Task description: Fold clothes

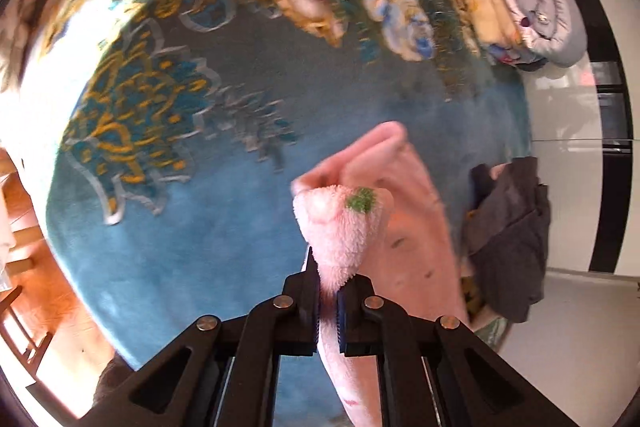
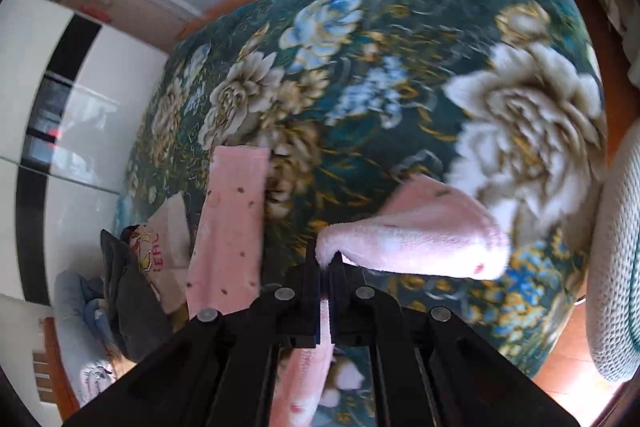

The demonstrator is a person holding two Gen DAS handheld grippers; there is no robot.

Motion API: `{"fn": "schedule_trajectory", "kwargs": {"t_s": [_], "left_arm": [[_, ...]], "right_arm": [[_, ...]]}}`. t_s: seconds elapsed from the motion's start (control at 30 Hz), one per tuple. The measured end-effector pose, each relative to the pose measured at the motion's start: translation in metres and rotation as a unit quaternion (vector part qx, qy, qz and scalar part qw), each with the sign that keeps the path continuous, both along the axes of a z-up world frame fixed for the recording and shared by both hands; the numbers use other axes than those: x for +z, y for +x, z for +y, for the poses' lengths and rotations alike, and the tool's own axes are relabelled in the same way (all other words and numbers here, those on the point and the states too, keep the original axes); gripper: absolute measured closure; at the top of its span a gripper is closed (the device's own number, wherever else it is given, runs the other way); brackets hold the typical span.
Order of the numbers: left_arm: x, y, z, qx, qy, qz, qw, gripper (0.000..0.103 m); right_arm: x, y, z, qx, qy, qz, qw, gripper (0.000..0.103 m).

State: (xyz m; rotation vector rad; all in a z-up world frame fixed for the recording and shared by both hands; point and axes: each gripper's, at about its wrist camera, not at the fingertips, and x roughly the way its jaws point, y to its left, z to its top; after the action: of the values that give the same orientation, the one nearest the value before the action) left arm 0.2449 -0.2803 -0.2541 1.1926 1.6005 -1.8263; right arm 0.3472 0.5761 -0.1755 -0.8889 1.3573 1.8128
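Two grippers, left gripper (image 1: 328, 297) and right gripper (image 2: 327, 277), each pinching the fluffy pink fleece garment (image 1: 404, 227) above the flowered teal bed blanket (image 1: 200, 247). Best kept taut and level, corners matched before lowering.

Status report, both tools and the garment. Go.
Left tool shut on pink fleece garment. Right tool shut on it too, garment lifted above floral blanket. Dark clothes pile alongside, not blocking.

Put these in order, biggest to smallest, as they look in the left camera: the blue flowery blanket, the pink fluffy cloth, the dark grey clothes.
1. Blue flowery blanket.
2. Pink fluffy cloth, though it's nearest the camera, which makes it look bigger.
3. Dark grey clothes.
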Motion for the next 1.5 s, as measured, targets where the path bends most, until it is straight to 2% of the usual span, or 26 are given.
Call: {"fn": "schedule_trajectory", "kwargs": {"t_s": [0.1,0.2,0.37,0.5,0.63,0.8,0.87,0.9,0.93,0.97,1.03,1.07,1.13,1.23,1.27,1.33,1.4,1.5], "left_arm": [[0.010,-0.037,-0.001,0.000,0.010,-0.012,0.9999,0.097],[0.009,-0.072,-0.006,0.022,0.035,-0.019,0.9990,0.096],[-0.002,-0.122,-0.010,0.052,0.035,-0.042,0.9972,0.096],[-0.020,-0.152,-0.012,0.083,0.040,-0.065,0.9937,0.096],[-0.038,-0.175,-0.016,0.108,0.040,-0.078,0.9903,0.096],[-0.057,-0.203,-0.020,0.099,0.012,-0.105,0.9895,0.095],[-0.066,-0.210,-0.021,0.093,0.005,-0.103,0.9903,0.094],[-0.068,-0.211,-0.020,0.089,0.004,-0.094,0.9916,0.091],[-0.069,-0.210,-0.018,0.083,0.002,-0.082,0.9932,0.084],[-0.069,-0.210,-0.016,0.077,0.001,-0.069,0.9946,0.068],[-0.063,-0.204,-0.009,0.059,-0.006,-0.038,0.9975,0.048],[-0.058,-0.198,-0.004,0.050,-0.013,-0.022,0.9984,0.045],[-0.047,-0.179,0.003,0.044,-0.037,-0.013,0.9983,0.045],[-0.041,-0.137,0.015,0.062,-0.109,-0.052,0.9908,0.038],[-0.048,-0.125,0.019,0.062,-0.111,-0.066,0.9897,0.038],[-0.072,-0.106,0.025,0.071,-0.077,-0.075,0.9917,0.038],[-0.093,-0.092,0.032,0.092,-0.044,-0.059,0.9930,0.038],[-0.113,-0.083,0.040,0.145,-0.026,-0.039,0.9882,0.038]], "right_arm": [[0.008,-0.061,0.012,0.020,0.010,-0.045,0.999,0.101],[0.004,-0.123,0.021,0.040,0.014,-0.066,0.997,0.100],[-0.019,-0.238,0.031,0.089,0.023,-0.112,0.989,0.101],[-0.040,-0.310,0.034,0.122,0.029,-0.129,0.984,0.101],[-0.072,-0.356,0.034,0.131,0.025,-0.157,0.979,0.100],[-0.113,-0.397,0.031,0.145,0.022,-0.188,0.971,0.100],[-0.122,-0.400,0.029,0.158,0.018,-0.175,0.972,0.098],[-0.121,-0.397,0.029,0.169,0.013,-0.155,0.973,0.096],[-0.120,-0.394,0.029,0.180,0.009,-0.134,0.974,0.096],[-0.119,-0.391,0.029,0.191,0.005,-0.113,0.975,0.094],[-0.116,-0.385,0.030,0.213,-0.004,-0.071,0.974,0.072],[-0.115,-0.382,0.030,0.224,-0.008,-0.050,0.973,0.048],[-0.102,-0.366,0.030,0.241,0.008,-0.021,0.970,0.046],[-0.079,-0.324,0.033,0.249,0.040,-0.008,0.968,0.046],[-0.078,-0.303,0.034,0.246,0.045,-0.006,0.968,0.046],[-0.086,-0.261,0.038,0.231,0.043,-0.016,0.972,0.046],[-0.106,-0.220,0.041,0.208,0.022,-0.035,0.977,0.045],[-0.141,-0.191,0.047,0.186,-0.022,-0.052,0.981,0.045]]}}
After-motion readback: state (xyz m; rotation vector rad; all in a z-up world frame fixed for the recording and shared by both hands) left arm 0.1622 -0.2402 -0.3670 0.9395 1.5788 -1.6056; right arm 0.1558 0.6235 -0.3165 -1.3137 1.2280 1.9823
